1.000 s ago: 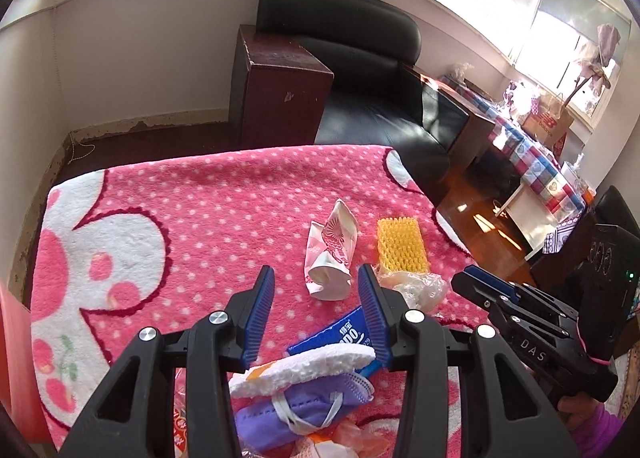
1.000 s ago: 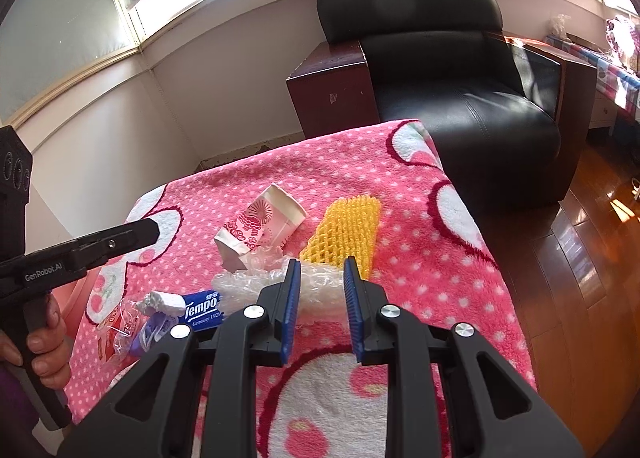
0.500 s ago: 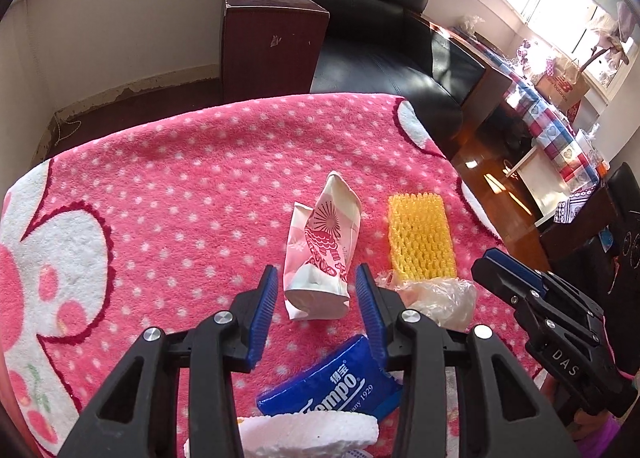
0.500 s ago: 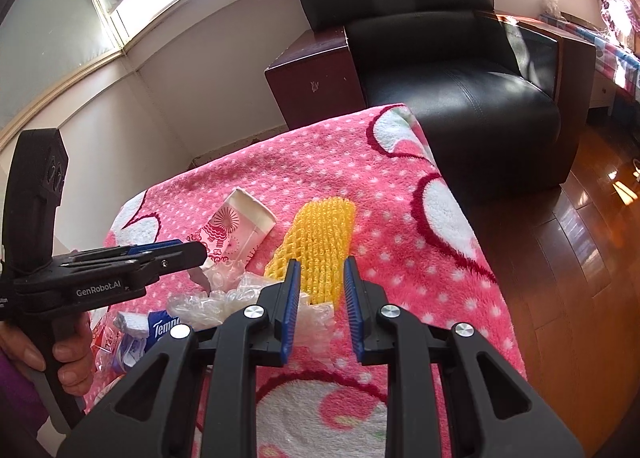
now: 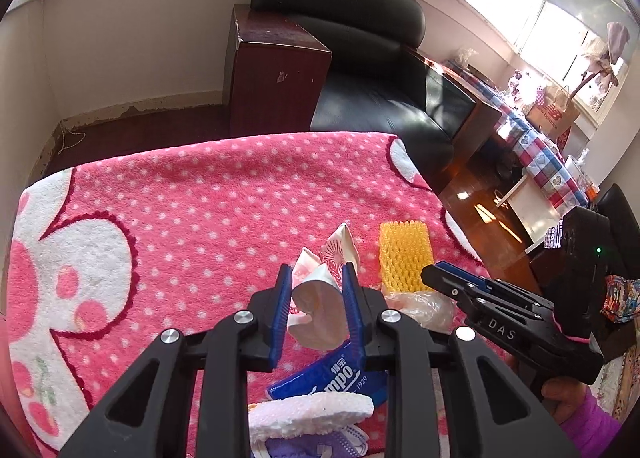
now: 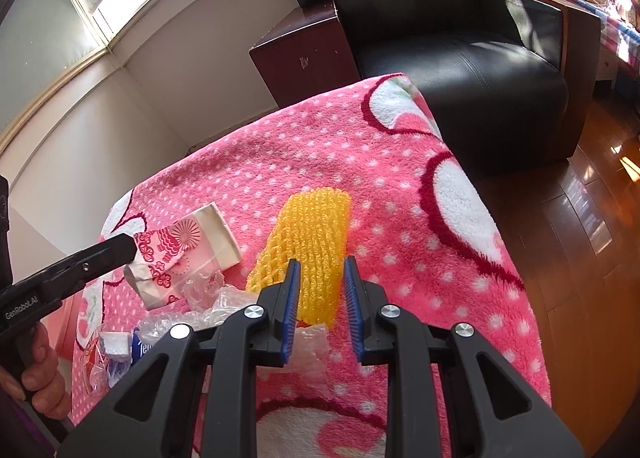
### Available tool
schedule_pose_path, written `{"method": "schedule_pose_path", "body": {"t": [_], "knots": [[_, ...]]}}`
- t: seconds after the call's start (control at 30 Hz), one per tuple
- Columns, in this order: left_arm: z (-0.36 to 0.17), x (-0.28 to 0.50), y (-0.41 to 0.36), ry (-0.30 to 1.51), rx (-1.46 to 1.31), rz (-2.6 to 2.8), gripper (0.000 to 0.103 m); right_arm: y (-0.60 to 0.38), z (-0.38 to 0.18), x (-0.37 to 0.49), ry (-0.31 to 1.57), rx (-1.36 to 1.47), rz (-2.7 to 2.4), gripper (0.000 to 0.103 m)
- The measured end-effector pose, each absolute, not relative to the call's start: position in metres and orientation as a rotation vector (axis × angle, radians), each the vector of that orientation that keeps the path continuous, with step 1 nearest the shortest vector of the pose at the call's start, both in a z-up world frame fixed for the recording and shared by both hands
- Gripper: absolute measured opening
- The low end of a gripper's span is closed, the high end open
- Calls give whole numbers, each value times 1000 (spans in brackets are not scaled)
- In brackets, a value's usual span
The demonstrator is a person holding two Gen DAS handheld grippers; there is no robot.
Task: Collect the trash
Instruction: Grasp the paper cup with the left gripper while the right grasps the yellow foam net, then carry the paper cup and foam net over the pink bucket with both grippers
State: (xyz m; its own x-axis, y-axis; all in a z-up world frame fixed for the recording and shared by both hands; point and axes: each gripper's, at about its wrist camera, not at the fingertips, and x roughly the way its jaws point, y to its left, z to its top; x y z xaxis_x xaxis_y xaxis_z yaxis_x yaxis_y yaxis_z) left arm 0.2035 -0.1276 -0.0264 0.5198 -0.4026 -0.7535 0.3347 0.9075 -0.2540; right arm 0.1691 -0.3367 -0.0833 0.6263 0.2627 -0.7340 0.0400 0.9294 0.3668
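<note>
A crushed pink-and-white paper cup [image 5: 320,298] lies on the pink blanket [image 5: 200,197], and it also shows in the right wrist view [image 6: 180,254]. My left gripper [image 5: 316,278] has its blue pads on both sides of the cup's base and looks shut on it. A yellow foam net [image 6: 312,234] lies to the right of the cup, also in the left wrist view [image 5: 404,254]. My right gripper [image 6: 318,270] is open just above the net's near end. A clear plastic wrap [image 6: 216,310] lies beside it.
A blue Tempo tissue pack [image 5: 336,378], a white foam piece [image 5: 312,410] and a purple mask [image 5: 316,446] lie near my left gripper. A black armchair [image 6: 460,37] and a dark wooden cabinet [image 5: 276,69] stand behind the table. Wooden floor [image 6: 592,217] lies on the right.
My left gripper has moved forward and closed around the paper cup's base. My right gripper has moved forward over the yellow net's near end.
</note>
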Motion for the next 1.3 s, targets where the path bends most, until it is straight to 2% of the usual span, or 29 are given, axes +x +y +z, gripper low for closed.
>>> {"method": "schedule_pose_path", "body": {"t": [0.17, 0.2, 0.23, 0.33, 0.83, 1.3], "knots": [[-20, 198, -120, 895, -92, -441, 24, -342, -88, 172, 902, 395, 104, 22], [-18, 197, -119, 888, -96, -442, 24, -344, -89, 171, 899, 401, 101, 20], [-16, 196, -117, 879, -99, -442, 24, -344, -88, 171, 896, 403, 96, 10], [-10, 191, -112, 853, -102, -437, 24, -347, -84, 168, 875, 411, 88, 8], [27, 153, -66, 721, -148, -352, 24, -320, -18, 140, 679, 320, 138, 7], [49, 92, 5, 613, -193, -200, 24, -225, 14, 125, 637, 210, 340, 7]]}}
